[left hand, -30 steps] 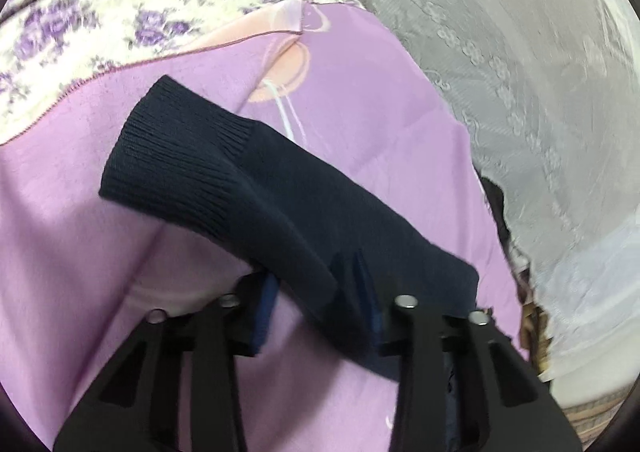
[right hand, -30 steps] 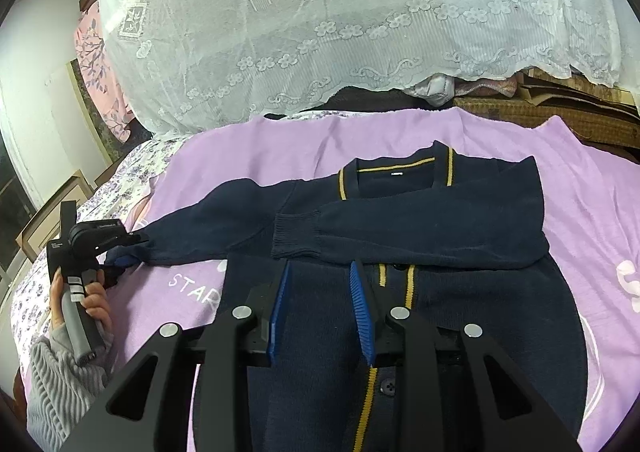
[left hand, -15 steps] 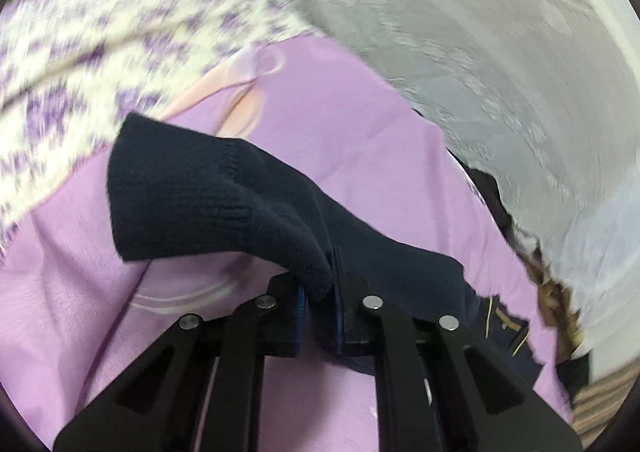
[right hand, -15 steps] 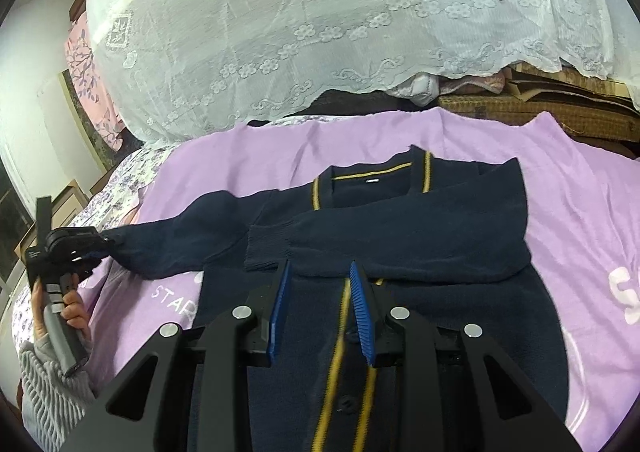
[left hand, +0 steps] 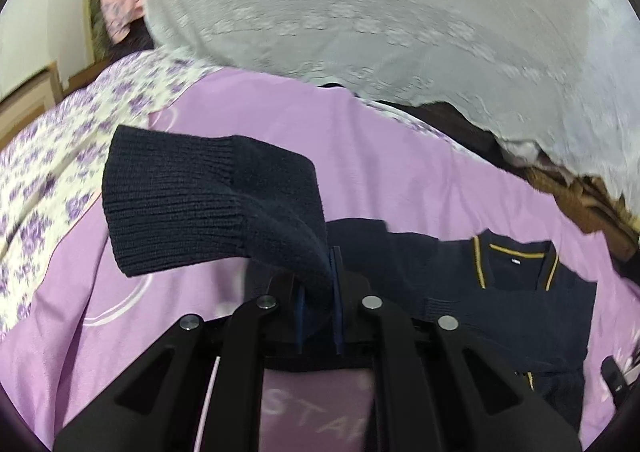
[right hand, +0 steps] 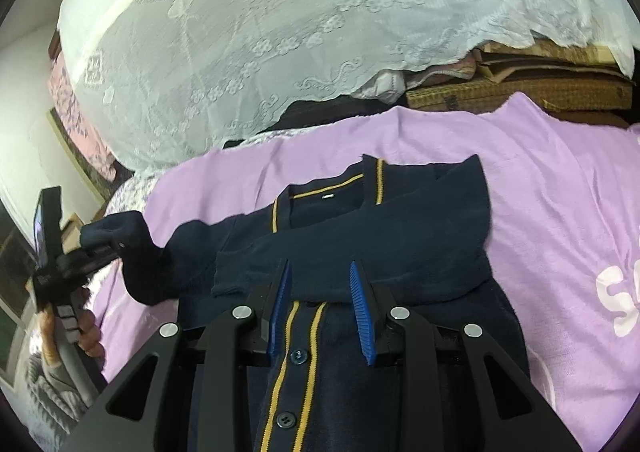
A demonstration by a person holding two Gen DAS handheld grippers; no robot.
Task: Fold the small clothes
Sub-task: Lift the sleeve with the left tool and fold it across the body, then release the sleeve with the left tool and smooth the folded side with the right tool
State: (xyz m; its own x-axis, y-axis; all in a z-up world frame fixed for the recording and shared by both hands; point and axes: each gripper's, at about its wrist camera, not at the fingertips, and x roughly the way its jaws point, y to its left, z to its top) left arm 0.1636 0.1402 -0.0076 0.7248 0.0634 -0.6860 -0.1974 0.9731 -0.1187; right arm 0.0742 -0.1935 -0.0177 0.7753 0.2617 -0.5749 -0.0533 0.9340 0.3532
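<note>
A navy cardigan (right hand: 420,228) with yellow trim lies face up on a purple blanket (right hand: 560,212). One sleeve lies folded across its chest, with the cuff (right hand: 232,280) near the buttoned front. My left gripper (left hand: 320,272) is shut on the other sleeve just behind its ribbed cuff (left hand: 172,192), which hangs lifted off the blanket. From the right wrist view that left gripper (right hand: 104,252) holds the sleeve (right hand: 152,264) up at the cardigan's left side. My right gripper (right hand: 320,280) hovers open over the button strip, with nothing between its blue pads.
A white lace cover (right hand: 280,52) drapes a tall pile behind the blanket. Woven mats (right hand: 520,92) are stacked at the back right. A floral sheet (left hand: 60,152) borders the blanket on the left. A person's hand (right hand: 90,332) and grey sleeve hold the left gripper.
My left gripper has closed on the sleeve, lifted it and swung it toward the cardigan's body, rolling as it went. My right gripper has shifted sideways over the cardigan's front, still open.
</note>
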